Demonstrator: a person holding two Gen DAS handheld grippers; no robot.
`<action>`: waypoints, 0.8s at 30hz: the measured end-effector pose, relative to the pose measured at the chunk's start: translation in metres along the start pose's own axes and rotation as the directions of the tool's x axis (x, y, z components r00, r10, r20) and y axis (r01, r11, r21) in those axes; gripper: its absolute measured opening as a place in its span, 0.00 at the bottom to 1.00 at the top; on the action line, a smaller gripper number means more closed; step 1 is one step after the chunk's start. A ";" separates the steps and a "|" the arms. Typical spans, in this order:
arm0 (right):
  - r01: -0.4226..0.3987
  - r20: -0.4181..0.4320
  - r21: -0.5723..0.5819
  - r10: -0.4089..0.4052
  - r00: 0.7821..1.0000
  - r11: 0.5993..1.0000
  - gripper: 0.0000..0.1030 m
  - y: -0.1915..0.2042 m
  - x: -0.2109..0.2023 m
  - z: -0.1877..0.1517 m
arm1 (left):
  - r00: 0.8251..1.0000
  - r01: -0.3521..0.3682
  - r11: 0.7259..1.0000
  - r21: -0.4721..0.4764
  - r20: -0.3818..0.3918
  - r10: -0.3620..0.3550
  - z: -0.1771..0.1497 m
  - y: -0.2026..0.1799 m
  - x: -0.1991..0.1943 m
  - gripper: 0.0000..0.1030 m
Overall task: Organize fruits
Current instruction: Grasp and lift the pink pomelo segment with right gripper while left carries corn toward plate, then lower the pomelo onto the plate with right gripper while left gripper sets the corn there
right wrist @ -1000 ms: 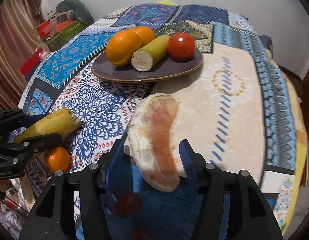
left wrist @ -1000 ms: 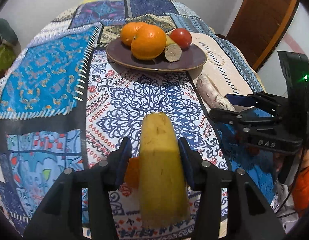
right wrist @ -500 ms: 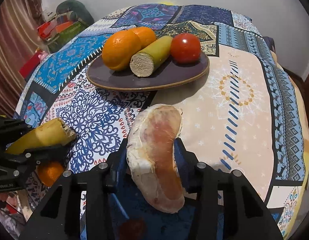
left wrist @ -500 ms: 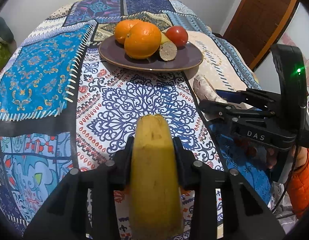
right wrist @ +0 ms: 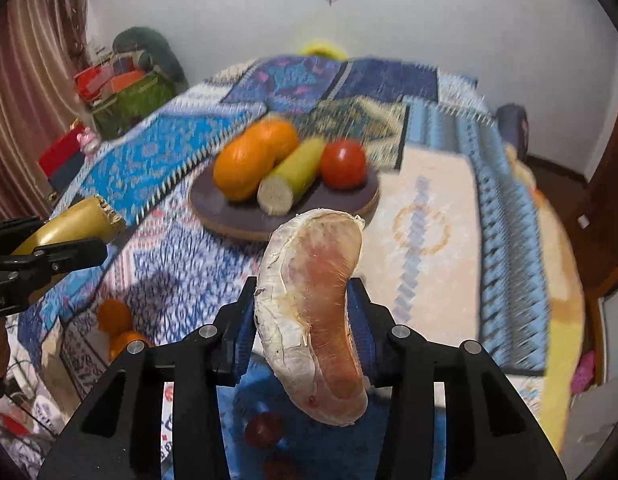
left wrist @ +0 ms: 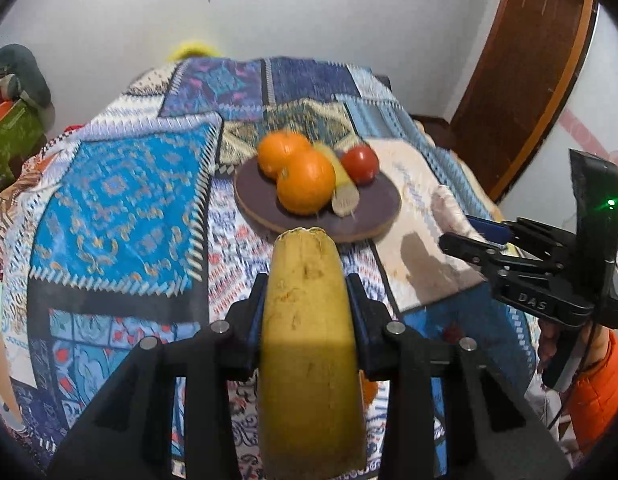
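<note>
My left gripper (left wrist: 307,304) is shut on a yellow banana piece (left wrist: 309,344) and holds it above the patterned tablecloth. My right gripper (right wrist: 303,308) is shut on a pale pink pomelo segment (right wrist: 315,312), also lifted off the table. A dark purple plate (left wrist: 369,210) further back holds two oranges (left wrist: 305,182), a yellow-green cut fruit (left wrist: 343,196) and a red tomato (left wrist: 361,164). The plate also shows in the right wrist view (right wrist: 237,220). The right gripper appears at the right of the left wrist view (left wrist: 469,236).
Small oranges (right wrist: 115,316) lie near the table's front left edge, with a dark red fruit (right wrist: 265,428) below my right gripper. A green bag and clutter (right wrist: 129,92) sit off the table's left. A wooden door (left wrist: 521,68) stands on the right.
Both grippers have risen off the table with their fruit. The plate now looks lower and farther, and the wall shows above the table.
</note>
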State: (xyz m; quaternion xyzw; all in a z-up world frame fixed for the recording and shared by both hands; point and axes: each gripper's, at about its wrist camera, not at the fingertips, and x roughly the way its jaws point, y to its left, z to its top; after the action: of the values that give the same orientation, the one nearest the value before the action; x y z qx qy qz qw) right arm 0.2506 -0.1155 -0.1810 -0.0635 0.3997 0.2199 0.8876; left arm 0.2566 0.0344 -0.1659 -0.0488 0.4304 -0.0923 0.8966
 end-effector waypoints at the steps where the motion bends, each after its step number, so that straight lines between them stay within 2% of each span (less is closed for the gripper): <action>1: 0.003 0.014 0.001 -0.003 1.000 1.000 0.38 -0.001 -0.003 0.005 | 1.000 -0.001 1.000 -0.004 0.009 0.001 0.004 0.001 -0.001 0.36; 11: 0.026 0.102 0.006 -0.026 0.994 1.000 0.38 -0.008 -0.010 0.039 | 0.996 -0.041 0.999 0.008 0.081 0.041 0.053 0.006 0.013 0.36; 24: 0.011 0.110 -0.022 -0.008 0.994 1.000 0.38 -0.007 0.022 0.062 | 0.997 -0.065 0.998 0.002 0.043 0.064 0.084 0.015 0.077 0.36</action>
State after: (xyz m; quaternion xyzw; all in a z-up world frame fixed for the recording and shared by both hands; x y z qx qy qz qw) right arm 0.3086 -0.0964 -0.1559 -0.0631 0.3475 0.2232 0.9085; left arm 0.3715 0.0338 -0.1747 -0.0352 0.4125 -0.0631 0.9081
